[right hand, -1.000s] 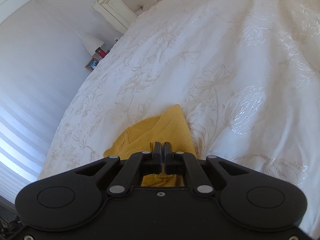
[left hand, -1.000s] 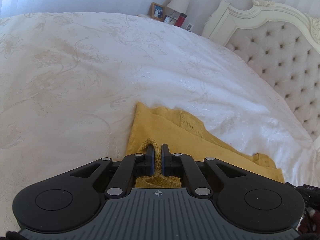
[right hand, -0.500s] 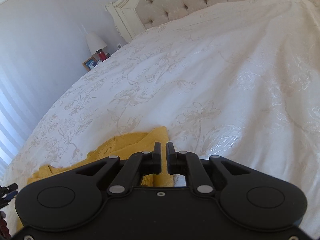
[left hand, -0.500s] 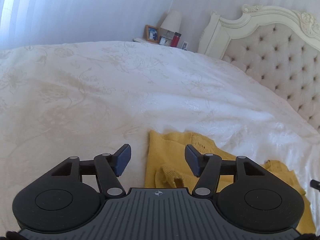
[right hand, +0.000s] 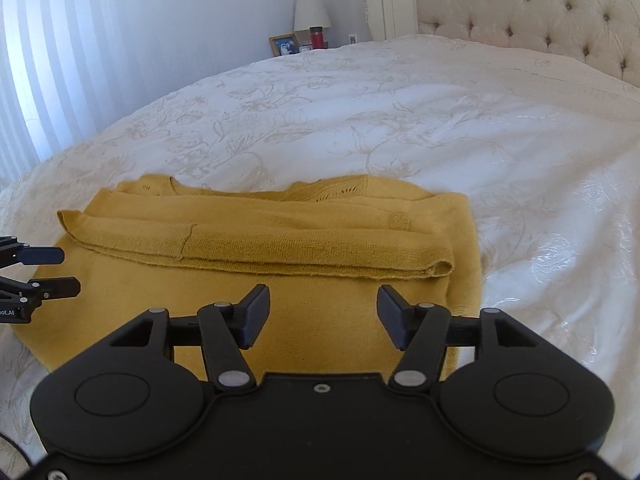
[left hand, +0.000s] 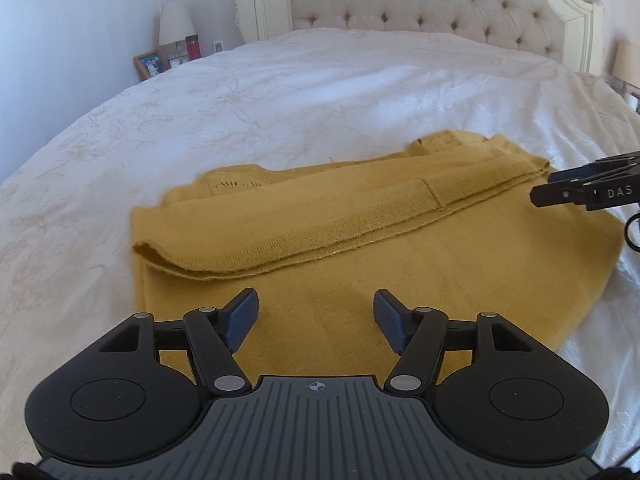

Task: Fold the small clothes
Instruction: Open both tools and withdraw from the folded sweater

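In the left wrist view, the yellow top (left hand: 360,248) is lying flat on the white bed (left hand: 280,92), right under and past the left gripper (left hand: 316,320). One long edge of the top is lying folded over the rest, making a thick band across it. The right gripper (left hand: 560,188) is poking in from the right side, by the far right corner of the top, and the letters "DAS" are showing on it. The left gripper's jaws have just been opening and are standing wide apart, holding nothing, with only flat yellow cloth showing below the gap. A lamp (left hand: 174,24), a red bottle (left hand: 193,46) and a photo frame (left hand: 150,65) are sitting beside the bed. In the right wrist view, the top (right hand: 280,240) is lying just ahead of the right gripper (right hand: 322,316), with the folded band running across it. The left gripper (right hand: 52,272) is coming in from the left edge, its fingers apart, with part of a label reading "LAI". The right gripper's jaws have just been opening too and are standing wide apart, gripping nothing.
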Motion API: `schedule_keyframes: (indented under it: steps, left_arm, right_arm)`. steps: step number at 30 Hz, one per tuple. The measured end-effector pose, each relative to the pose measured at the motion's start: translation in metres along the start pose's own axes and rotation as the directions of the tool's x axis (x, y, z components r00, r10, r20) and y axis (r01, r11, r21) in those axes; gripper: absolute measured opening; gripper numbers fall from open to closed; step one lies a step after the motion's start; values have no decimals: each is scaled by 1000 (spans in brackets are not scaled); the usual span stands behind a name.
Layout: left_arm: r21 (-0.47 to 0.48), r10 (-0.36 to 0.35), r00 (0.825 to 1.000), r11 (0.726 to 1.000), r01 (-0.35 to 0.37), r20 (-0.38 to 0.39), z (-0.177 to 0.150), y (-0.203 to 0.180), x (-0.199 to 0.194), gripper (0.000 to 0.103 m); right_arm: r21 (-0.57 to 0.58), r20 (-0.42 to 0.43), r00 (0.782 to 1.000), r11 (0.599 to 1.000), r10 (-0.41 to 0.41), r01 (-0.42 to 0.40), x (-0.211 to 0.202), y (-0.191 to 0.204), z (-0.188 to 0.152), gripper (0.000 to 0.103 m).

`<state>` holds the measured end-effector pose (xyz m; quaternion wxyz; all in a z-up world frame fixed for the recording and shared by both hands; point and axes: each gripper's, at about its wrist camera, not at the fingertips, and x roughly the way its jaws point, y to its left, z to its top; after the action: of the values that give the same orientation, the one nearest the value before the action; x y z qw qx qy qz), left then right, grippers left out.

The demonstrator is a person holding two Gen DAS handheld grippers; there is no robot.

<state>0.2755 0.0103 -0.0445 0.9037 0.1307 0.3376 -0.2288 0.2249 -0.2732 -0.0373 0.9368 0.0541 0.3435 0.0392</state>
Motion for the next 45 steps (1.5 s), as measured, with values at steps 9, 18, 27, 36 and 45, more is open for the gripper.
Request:
schedule_keyframes:
  steps: [9, 18, 27, 36, 45]
  left_arm:
    - [-73, 16, 998, 997, -21, -65, 35, 22, 47, 66]
    - [-192, 68, 993, 978, -86, -99, 67, 60, 74, 66]
    - [-251, 84, 996, 965, -83, -7, 74, 69, 35, 66]
    - [-339, 160, 987, 928, -155, -14, 12, 55, -24, 71]
    - [-360, 169, 985, 918, -165, -20, -40, 74, -38, 71]
  right_arm:
    - [-63, -97, 994, 997, -54, 49, 49, 8, 29, 66]
    - [89, -71, 996, 994, -62, 68, 80, -23, 58, 67]
    - [22, 91, 994, 998, -53, 52, 34, -5, 51, 68]
    - [-96, 2, 996, 991, 94, -93, 31, 50, 31, 69]
    - [-131, -84, 994, 988, 66, -77, 68, 90, 31, 69]
